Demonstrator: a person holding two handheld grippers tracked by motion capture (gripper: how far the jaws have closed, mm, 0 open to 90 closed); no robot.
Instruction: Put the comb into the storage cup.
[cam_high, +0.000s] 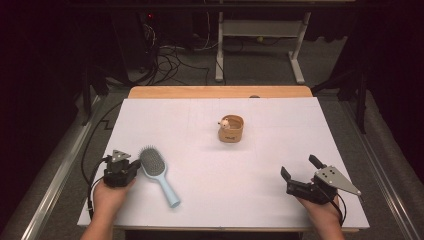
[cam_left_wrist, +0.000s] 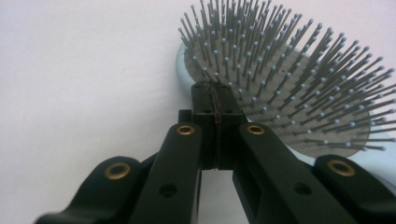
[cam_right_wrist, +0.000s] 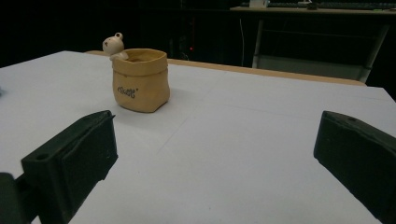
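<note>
Now left gripper closed, tips at hairbrush

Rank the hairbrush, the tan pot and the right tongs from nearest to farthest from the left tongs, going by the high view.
From the left tongs:
1. Hairbrush, right beside them, its head by their shut tips.
2. Tan pot with the small bear figure, up the table toward the middle.
3. Right tongs, at the near right corner.

Bright, even light on the white table, dark all around and beyond the far edge. Soft, faint shadows under the hairbrush and pot. Blurred near jaws in both gripper views; slightly grainy throughout.
</note>
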